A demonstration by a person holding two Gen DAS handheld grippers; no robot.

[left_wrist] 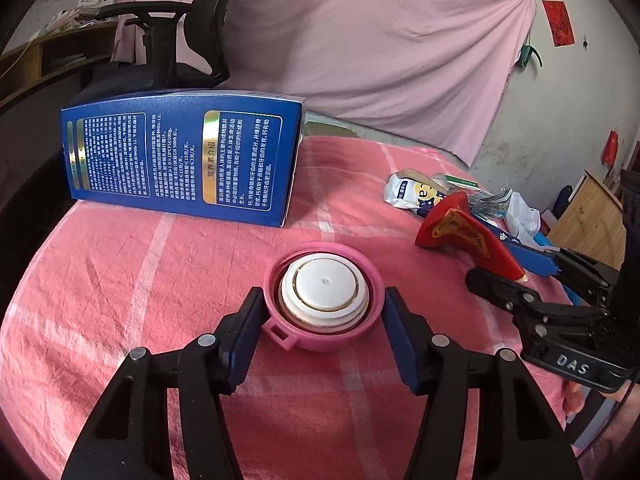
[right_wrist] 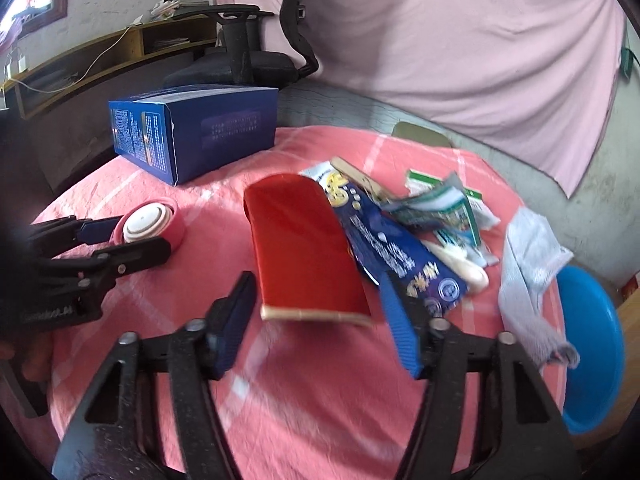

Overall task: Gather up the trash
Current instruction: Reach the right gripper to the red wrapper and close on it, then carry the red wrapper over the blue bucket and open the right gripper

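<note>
A pink bottle lid [left_wrist: 320,304] with a white centre lies on the pink checked tablecloth [left_wrist: 120,280]. My left gripper [left_wrist: 322,320] is open, its jaws on either side of the lid; the left pad looks to touch it. The lid also shows in the right wrist view [right_wrist: 150,224]. A red packet [right_wrist: 300,248] lies at the edge of a pile of wrappers [right_wrist: 420,216]. My right gripper [right_wrist: 320,312] is open with its tips around the packet's near end. The red packet also shows in the left wrist view [left_wrist: 464,236].
A blue carton [left_wrist: 180,160] lies on its side at the back left. A blue bowl [right_wrist: 592,348] sits at the table's right edge, with a grey cloth [right_wrist: 528,280] beside it. A black office chair [right_wrist: 248,56] and a pink curtain [left_wrist: 360,40] stand behind.
</note>
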